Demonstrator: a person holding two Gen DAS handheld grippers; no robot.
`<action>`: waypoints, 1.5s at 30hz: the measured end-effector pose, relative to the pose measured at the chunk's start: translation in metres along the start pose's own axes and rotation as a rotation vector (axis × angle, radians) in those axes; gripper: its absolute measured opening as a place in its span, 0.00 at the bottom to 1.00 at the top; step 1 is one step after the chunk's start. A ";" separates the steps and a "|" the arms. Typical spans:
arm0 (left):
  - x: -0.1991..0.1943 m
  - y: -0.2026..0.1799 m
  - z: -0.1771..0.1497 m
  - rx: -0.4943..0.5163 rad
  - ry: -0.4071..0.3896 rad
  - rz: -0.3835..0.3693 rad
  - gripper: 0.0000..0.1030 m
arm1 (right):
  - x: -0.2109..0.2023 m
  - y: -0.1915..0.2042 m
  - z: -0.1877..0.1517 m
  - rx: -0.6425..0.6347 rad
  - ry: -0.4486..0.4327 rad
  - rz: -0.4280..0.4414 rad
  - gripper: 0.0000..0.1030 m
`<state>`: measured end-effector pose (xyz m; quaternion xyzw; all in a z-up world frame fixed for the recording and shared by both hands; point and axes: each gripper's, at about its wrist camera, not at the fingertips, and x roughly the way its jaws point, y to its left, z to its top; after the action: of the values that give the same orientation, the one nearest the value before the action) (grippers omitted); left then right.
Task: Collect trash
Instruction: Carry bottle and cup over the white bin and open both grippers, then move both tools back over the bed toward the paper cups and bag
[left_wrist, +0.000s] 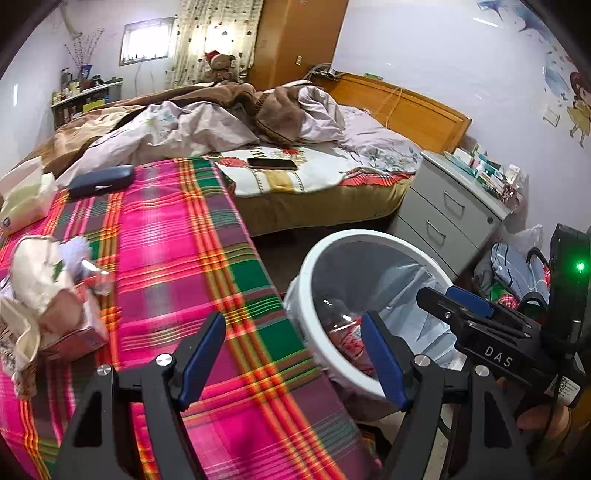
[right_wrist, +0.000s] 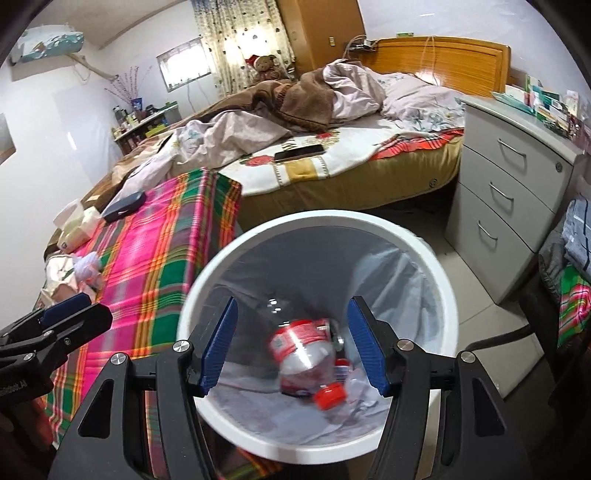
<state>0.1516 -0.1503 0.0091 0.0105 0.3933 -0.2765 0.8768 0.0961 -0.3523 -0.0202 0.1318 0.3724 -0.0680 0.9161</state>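
Waste bin: white round bin (right_wrist: 441, 291) lined with a pale translucent bag, standing on the floor just beside the edge of the plaid-covered surface; seen also from the left wrist (left_wrist: 314, 273).
Bin contents: a clear plastic bottle (right_wrist: 306, 354) with red-and-white label and red cap lies on its side at the bottom, blurred; crumpled pale scraps beside it. From the left wrist only part of the bottle (left_wrist: 343, 328) shows.
Right gripper (right_wrist: 291, 343): fingers spread wide, nothing between them; held above the bin mouth, looking down into it.
Left gripper (left_wrist: 295, 358): fingers spread wide, nothing gripped; positioned over the near edge of the plaid surface, with the bin rim behind its right finger.
Remaining trash: crumpled paper and wrappers (left_wrist: 48, 295) heaped at the left side of the plaid surface, around a pinkish carton; individual items cannot be told apart.
Other containers: open tissue box (left_wrist: 22, 195) at the far left of the surface; dark blue case (left_wrist: 101, 181), closed, just beside it.
Surface: pink, green and orange plaid cloth (left_wrist: 177, 258) over a raised flat top.
Room: unmade bed (right_wrist: 332, 158) with brown blanket and pale quilt; dark phone (right_wrist: 299, 152) on the bedcover; teddy bear (right_wrist: 264, 66) at the far side near the curtain; grey three-drawer cabinet (right_wrist: 506, 206) beside the wooden headboard, with small boxes on top.
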 end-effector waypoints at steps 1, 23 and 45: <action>-0.003 0.005 -0.002 -0.007 -0.003 0.006 0.75 | 0.000 0.003 0.000 -0.007 -0.003 0.005 0.61; -0.063 0.110 -0.037 -0.146 -0.077 0.171 0.75 | 0.007 0.103 -0.006 -0.166 -0.008 0.145 0.61; -0.085 0.208 -0.061 -0.204 -0.056 0.269 0.78 | 0.023 0.201 -0.001 -0.300 0.017 0.319 0.61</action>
<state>0.1669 0.0810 -0.0156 -0.0337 0.3897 -0.1155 0.9130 0.1569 -0.1606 0.0012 0.0519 0.3606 0.1350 0.9214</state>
